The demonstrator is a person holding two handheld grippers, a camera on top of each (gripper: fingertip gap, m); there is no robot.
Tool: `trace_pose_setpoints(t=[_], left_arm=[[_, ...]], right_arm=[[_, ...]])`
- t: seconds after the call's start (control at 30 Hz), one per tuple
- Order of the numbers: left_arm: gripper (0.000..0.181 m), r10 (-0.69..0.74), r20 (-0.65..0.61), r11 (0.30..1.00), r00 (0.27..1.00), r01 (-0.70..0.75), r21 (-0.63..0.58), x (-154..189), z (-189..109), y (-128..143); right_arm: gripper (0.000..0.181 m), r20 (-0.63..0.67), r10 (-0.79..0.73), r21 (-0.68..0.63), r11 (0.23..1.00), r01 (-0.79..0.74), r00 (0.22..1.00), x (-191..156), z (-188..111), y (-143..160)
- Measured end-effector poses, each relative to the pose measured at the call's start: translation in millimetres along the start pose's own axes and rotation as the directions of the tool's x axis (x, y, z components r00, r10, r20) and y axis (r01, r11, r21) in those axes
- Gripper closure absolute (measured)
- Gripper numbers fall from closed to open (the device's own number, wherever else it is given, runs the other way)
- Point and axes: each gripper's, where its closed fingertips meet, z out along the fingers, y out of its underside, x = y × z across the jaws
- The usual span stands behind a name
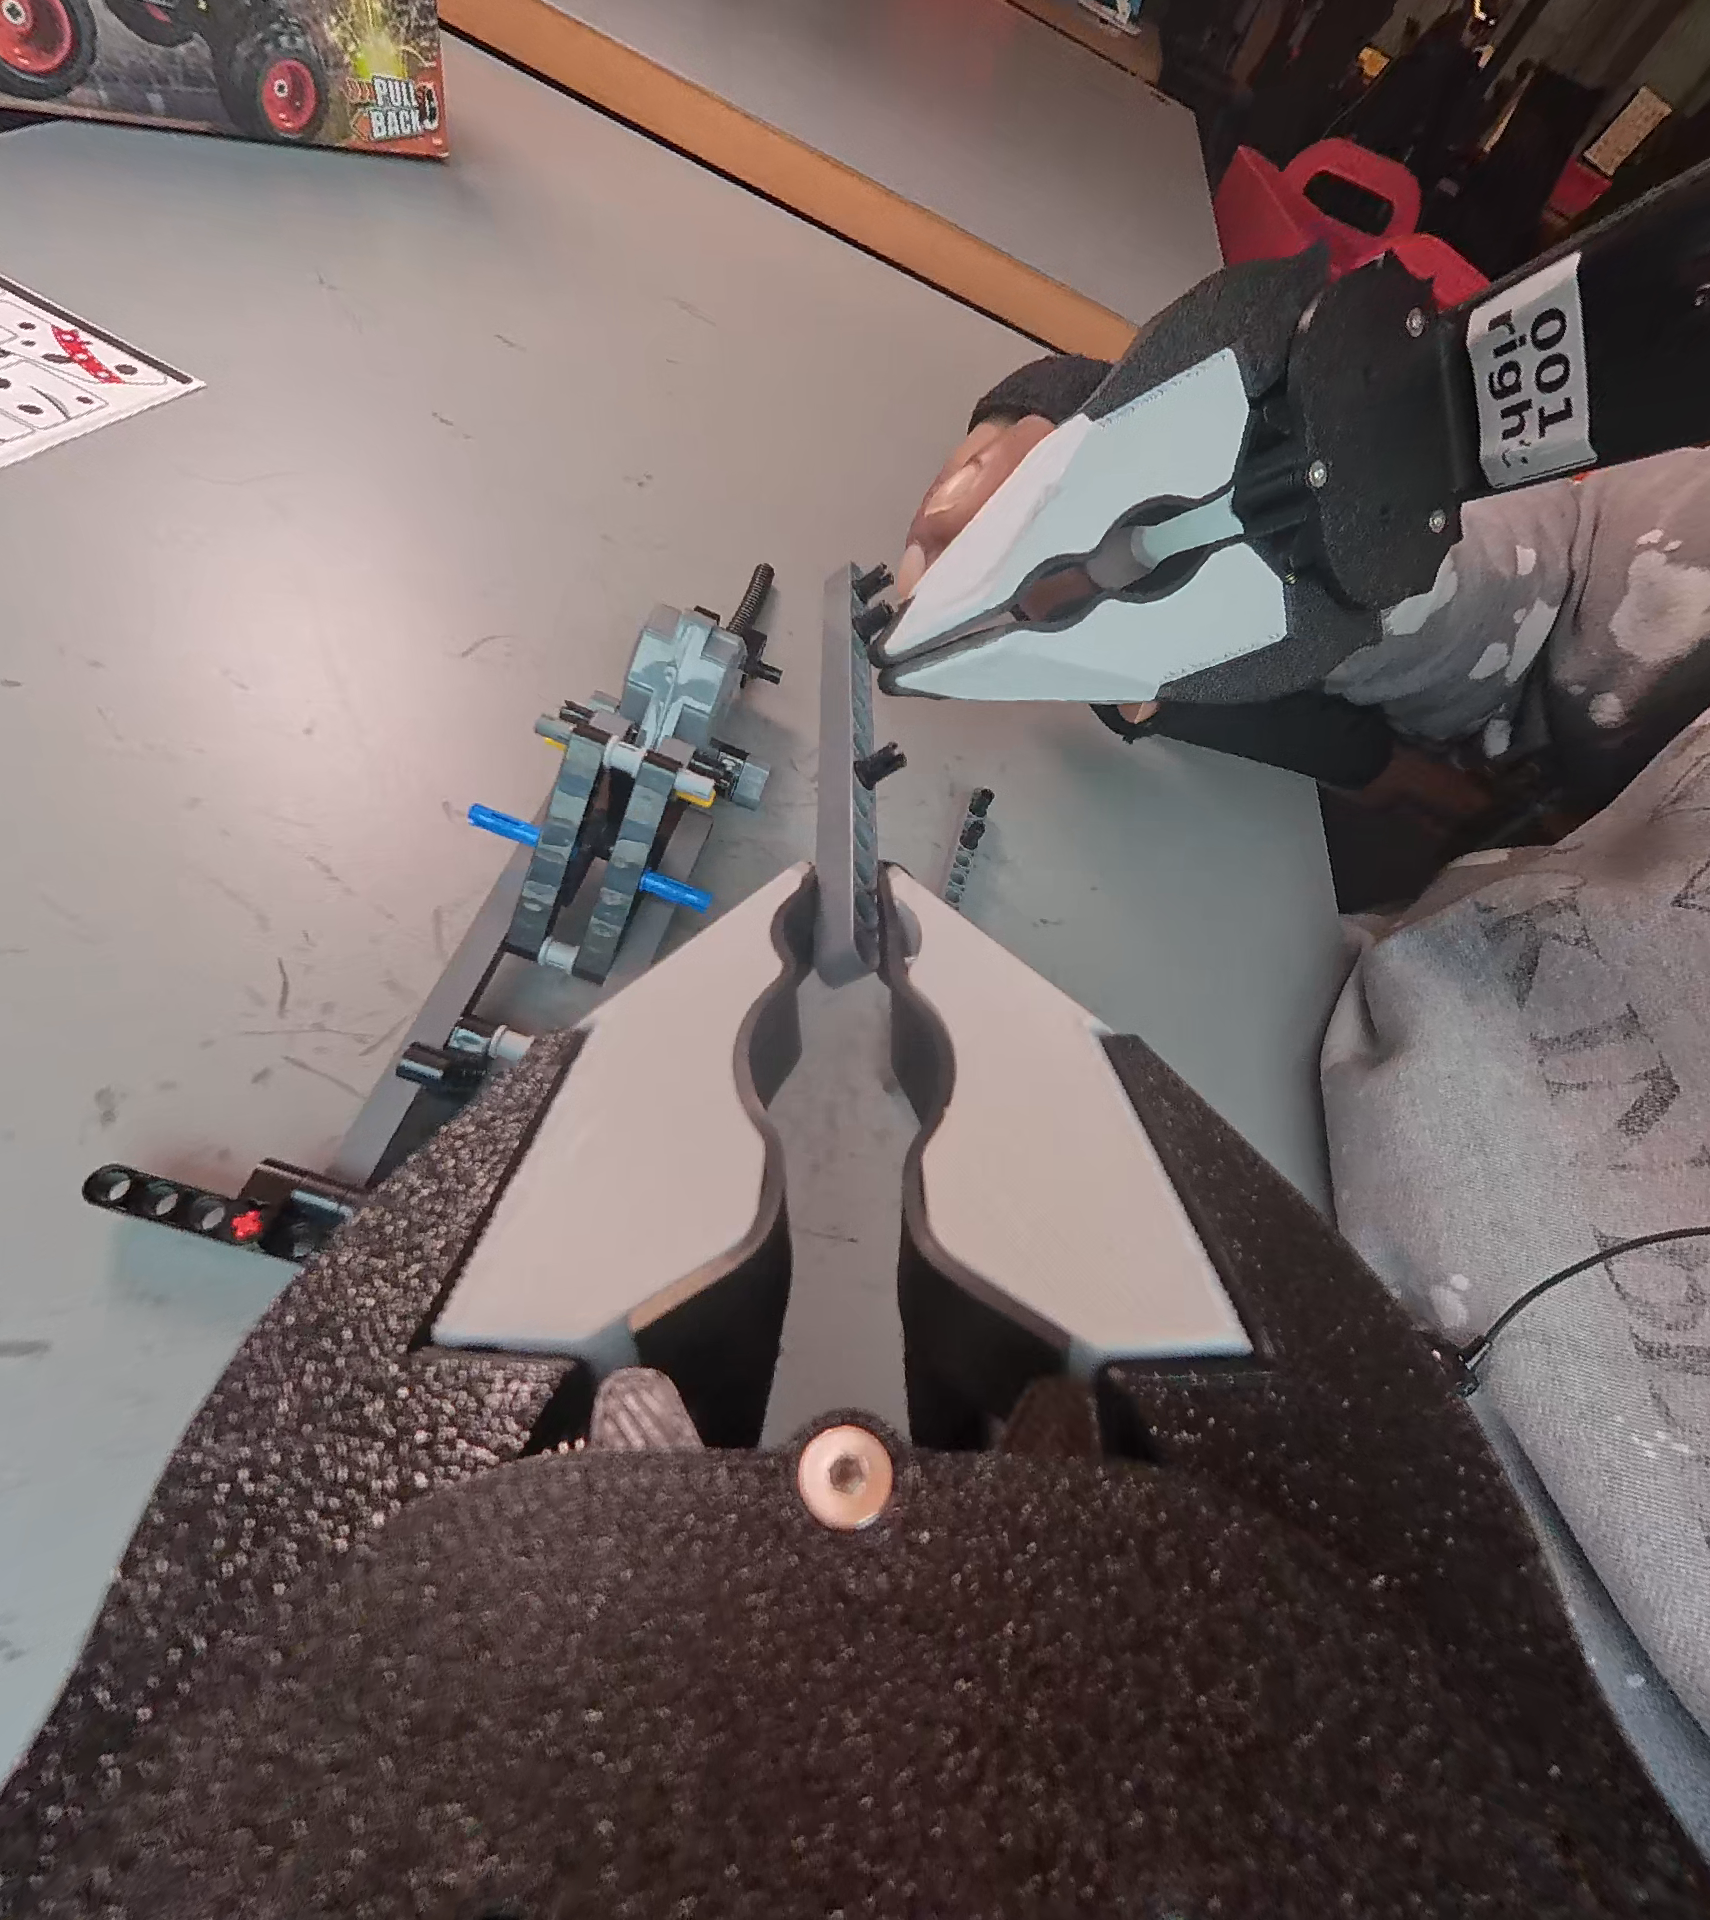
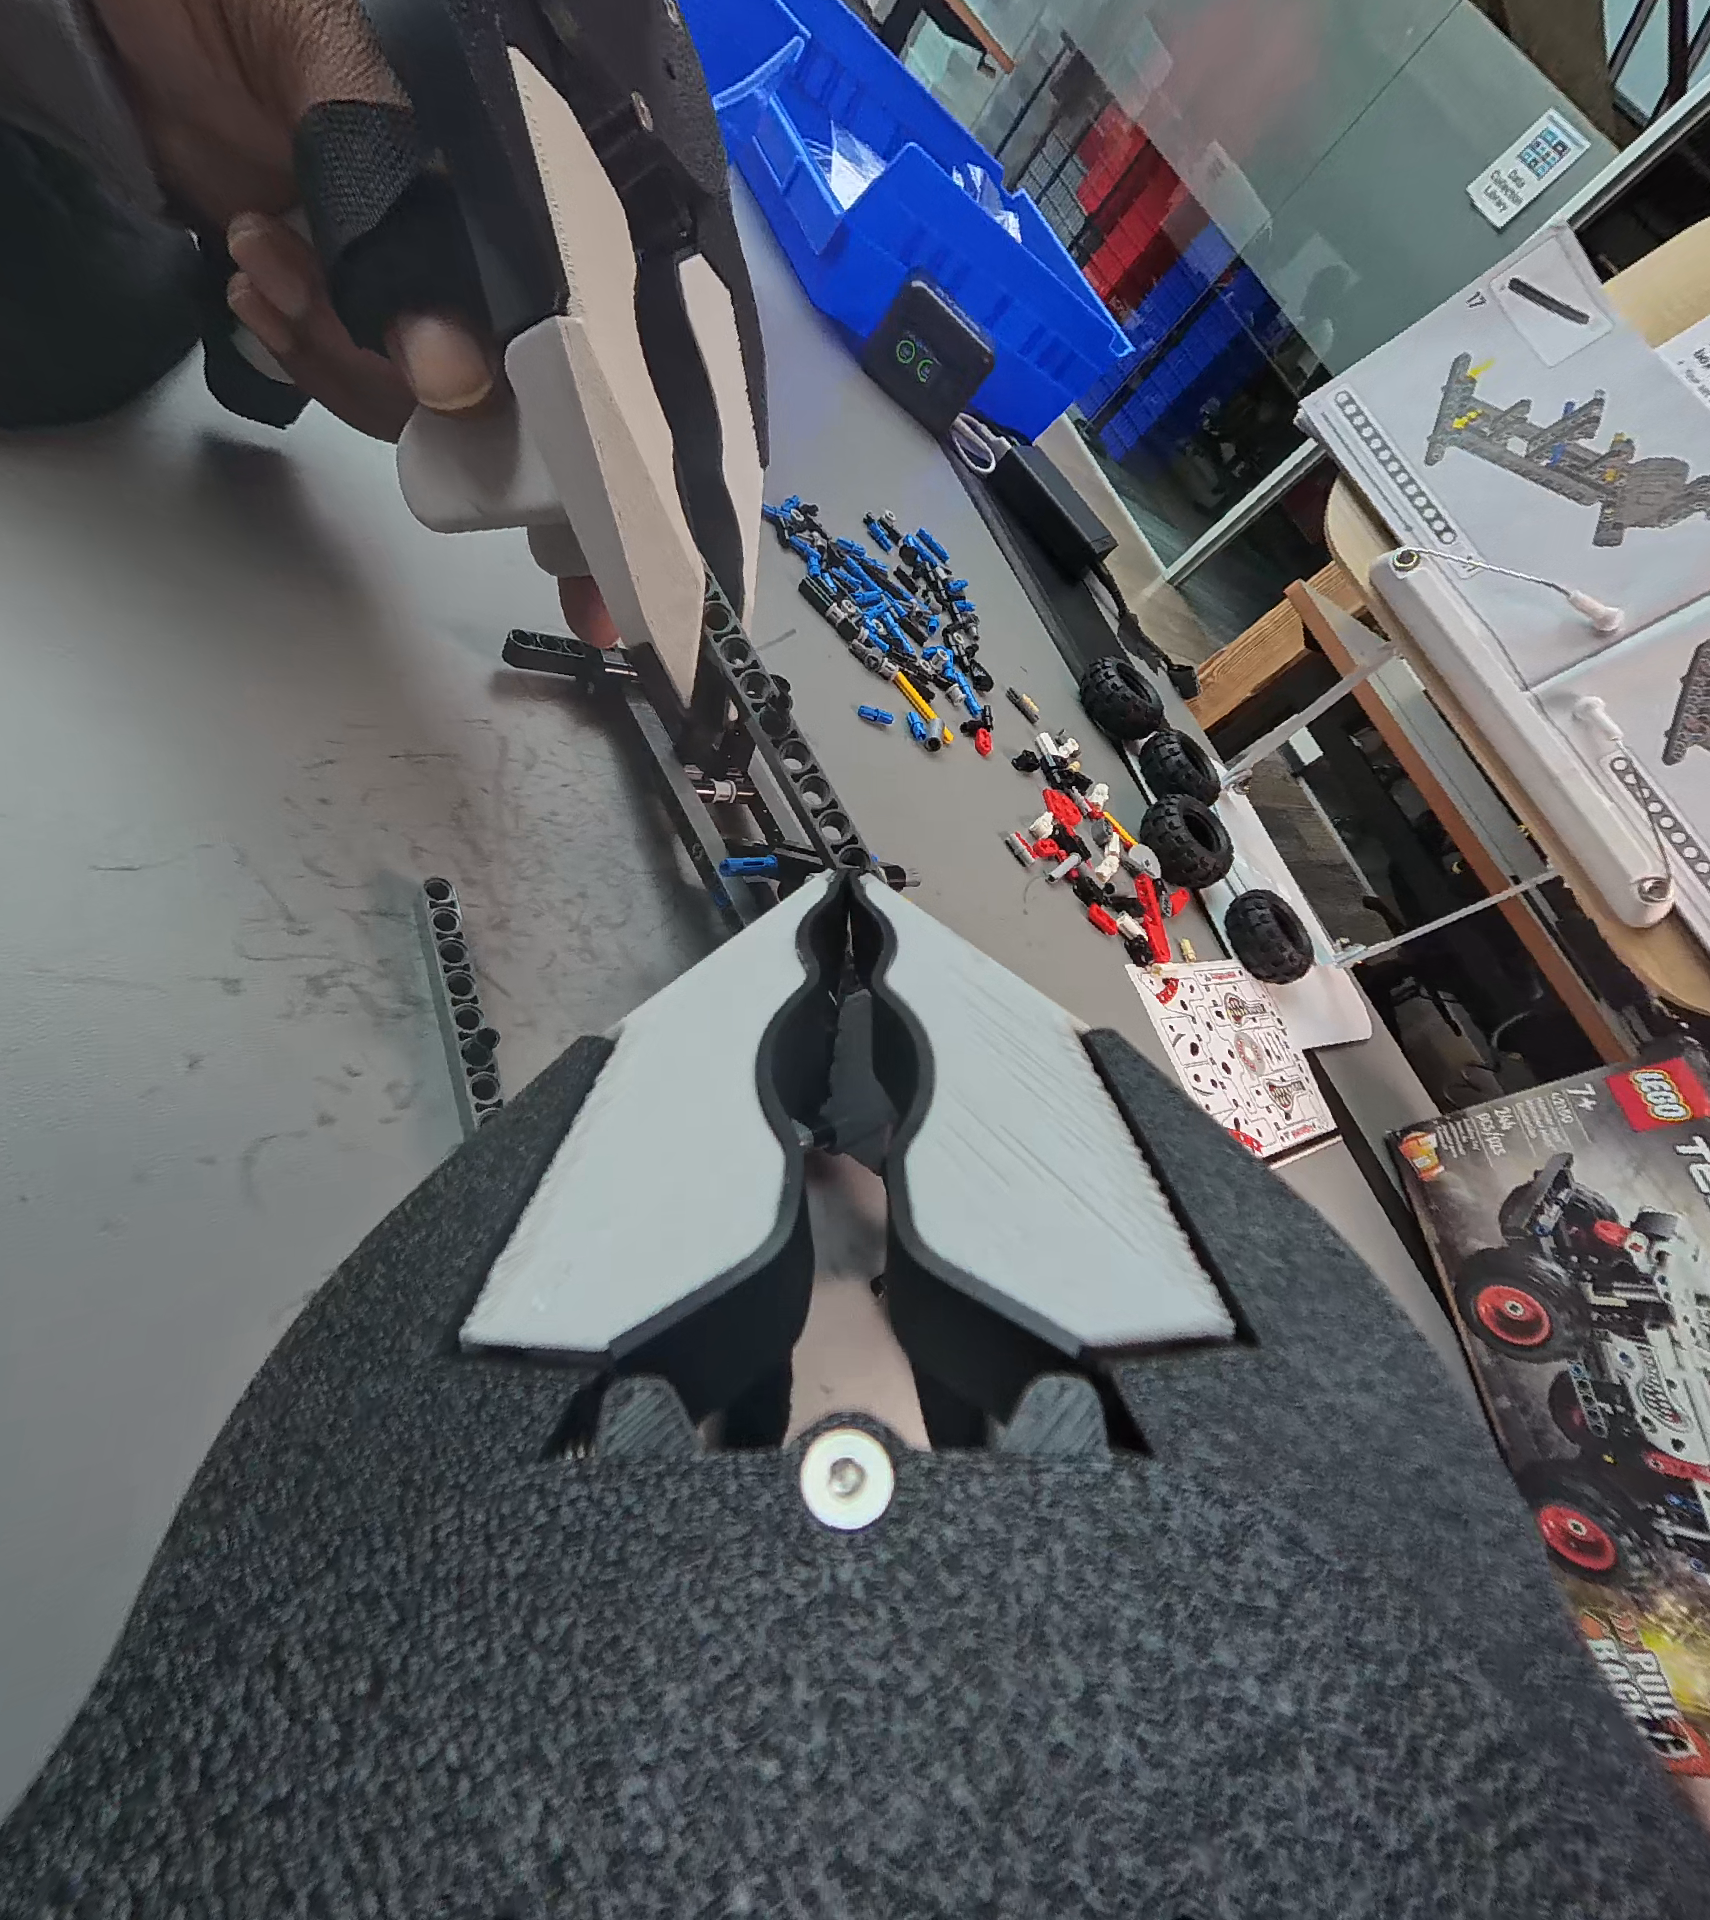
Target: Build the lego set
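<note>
My left gripper (image 1: 846,883) is shut on one end of a long grey beam (image 1: 843,769) with holes, held above the table. Several black pins (image 1: 877,764) stick out of the beam's side. My right gripper (image 1: 882,665) is shut, its tips against the beam's far end at a black pin (image 1: 874,615). In the right wrist view its tips (image 2: 846,883) are closed, with a small black piece (image 2: 851,1101) in the hollow between the fingers. That view also shows the left gripper (image 2: 700,644) and the beam (image 2: 778,727). The partly built grey chassis (image 1: 622,790) lies on the table below.
A loose grey beam (image 2: 461,997) and a black beam (image 1: 196,1210) lie on the table. Farther off are a pile of blue and black pins (image 2: 892,603), red and white pieces (image 2: 1090,842), several tyres (image 2: 1183,810), a sticker sheet (image 2: 1235,1049), the set's box (image 2: 1640,1351), an instruction booklet (image 2: 1557,468) and a blue bin (image 2: 882,187). Some 5 cm of space lies between my two pairs of fingers.
</note>
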Motion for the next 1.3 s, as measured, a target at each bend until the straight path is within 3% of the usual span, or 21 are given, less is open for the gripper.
trace_pose_setpoints(t=[1.3], left_arm=[[0.171,0.027,-0.005,0.999,1.000,-0.027,-0.024,7,6,4]], right_arm=[[0.181,0.031,-0.018,0.046,0.999,0.016,0.999,-16,3,-10]])
